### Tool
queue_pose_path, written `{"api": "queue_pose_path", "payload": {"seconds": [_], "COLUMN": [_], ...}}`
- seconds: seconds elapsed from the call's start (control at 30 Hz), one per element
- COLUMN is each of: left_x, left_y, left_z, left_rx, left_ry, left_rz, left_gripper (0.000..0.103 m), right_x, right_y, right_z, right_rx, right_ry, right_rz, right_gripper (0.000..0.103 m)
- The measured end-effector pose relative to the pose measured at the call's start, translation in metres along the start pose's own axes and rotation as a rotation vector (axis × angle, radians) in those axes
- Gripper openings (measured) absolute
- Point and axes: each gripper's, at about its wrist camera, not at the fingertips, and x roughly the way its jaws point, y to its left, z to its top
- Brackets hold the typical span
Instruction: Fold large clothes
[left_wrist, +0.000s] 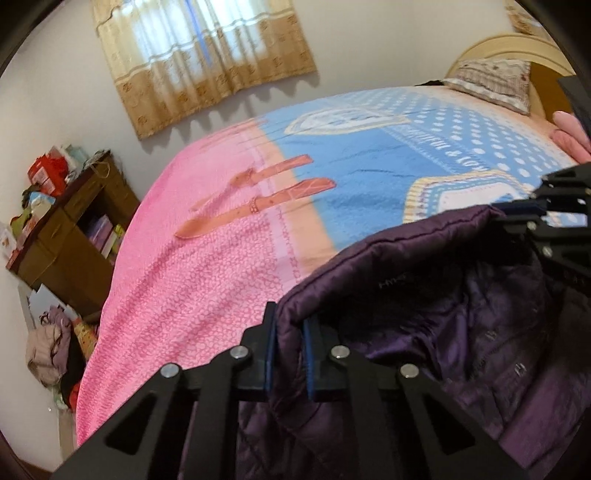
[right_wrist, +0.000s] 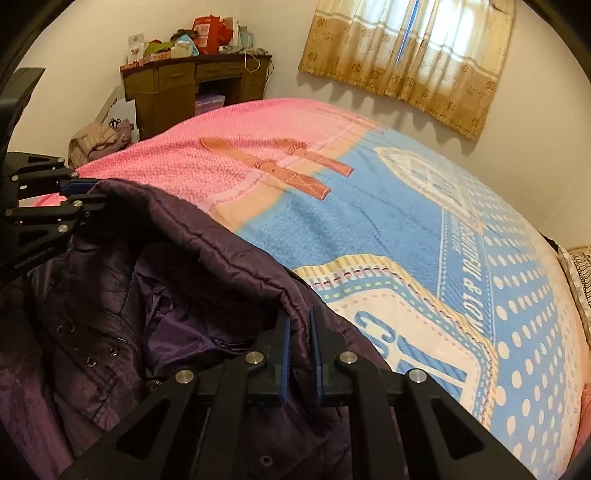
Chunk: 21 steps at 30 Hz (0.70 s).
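Note:
A dark purple quilted jacket (left_wrist: 424, 295) lies at the near side of the bed, its lining and snap buttons facing up. My left gripper (left_wrist: 290, 325) is shut on the jacket's padded edge at its left end. In the right wrist view the same jacket (right_wrist: 177, 258) fills the lower left, and my right gripper (right_wrist: 300, 325) is shut on the padded edge at its right end. Each gripper shows in the other's view: the right gripper (left_wrist: 517, 212) at the far right, the left gripper (right_wrist: 79, 192) at the far left, both pinching the jacket's rim.
The bed is covered by a pink and blue patterned blanket (left_wrist: 229, 258). A pillow (left_wrist: 491, 83) and headboard sit at the bed's far end. A brown desk (right_wrist: 195, 88) piled with boxes stands by the wall, with clothes (right_wrist: 99, 142) heaped beside it. Curtains (right_wrist: 410, 55) hang over the window.

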Motion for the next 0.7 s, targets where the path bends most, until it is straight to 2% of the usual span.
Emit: {"api": "queue_pose_path", "payload": {"seconds": [0.17,0.37,0.7], "left_x": [-0.025,-0.041,-0.038], "left_y": [-0.007,-0.028,-0.038], "left_z": [-0.018,-0.047,-0.063], "left_rx": [0.085,0.189,0.198], "left_ry": [-0.028,-0.056,-0.04], "left_rz": [-0.008,-0.002,0.002], "left_gripper": [0.011,0.01,0.01], "right_x": [-0.029,-0.044,-0.042], "right_y": [0.006,0.015,0.027], "right_z": [-0.009,-0.032,-0.063], "right_rx": [-0.014,-0.042,-0.075], "right_ry": [-0.042,-0.035,-0.001], "right_rz": [0.009,0.014,0.008], "right_gripper": [0.008,0.008,0.008]}}
